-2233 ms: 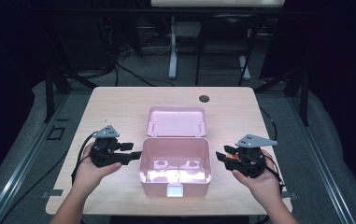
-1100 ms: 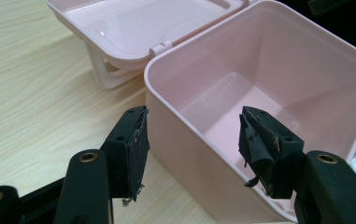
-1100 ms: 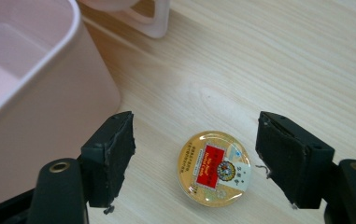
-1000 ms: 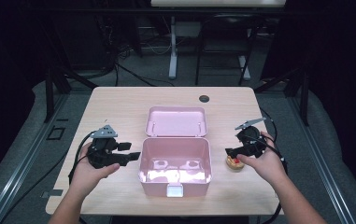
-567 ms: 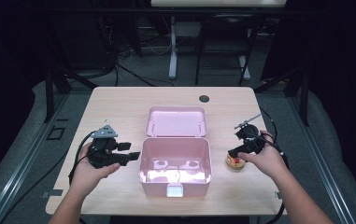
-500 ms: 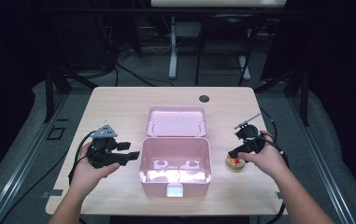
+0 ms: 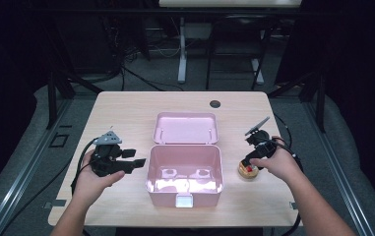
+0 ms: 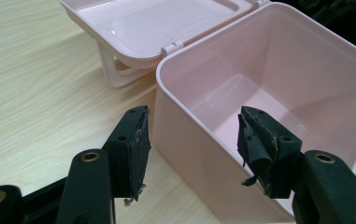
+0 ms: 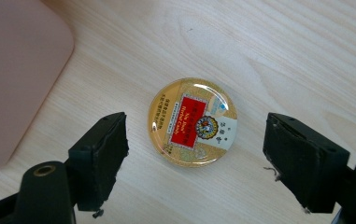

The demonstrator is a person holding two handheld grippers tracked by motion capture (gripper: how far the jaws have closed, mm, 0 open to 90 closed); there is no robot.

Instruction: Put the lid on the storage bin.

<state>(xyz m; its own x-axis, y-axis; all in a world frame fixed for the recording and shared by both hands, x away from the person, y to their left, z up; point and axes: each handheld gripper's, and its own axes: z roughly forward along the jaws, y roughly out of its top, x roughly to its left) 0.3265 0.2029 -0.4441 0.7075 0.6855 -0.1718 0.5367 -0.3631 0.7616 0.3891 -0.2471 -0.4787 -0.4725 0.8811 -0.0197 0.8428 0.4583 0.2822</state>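
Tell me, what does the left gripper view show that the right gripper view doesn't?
The left gripper view looks past the open left gripper into the bare inside of the pink box, with one jaw outside its near wall and the other over its inside. It also takes in the open lid lying behind the box.

The right gripper view looks down on a small round gold tin with a red label, lying flat between the open jaws of the right gripper, untouched.

Both share the light wooden table and some of the pink box.
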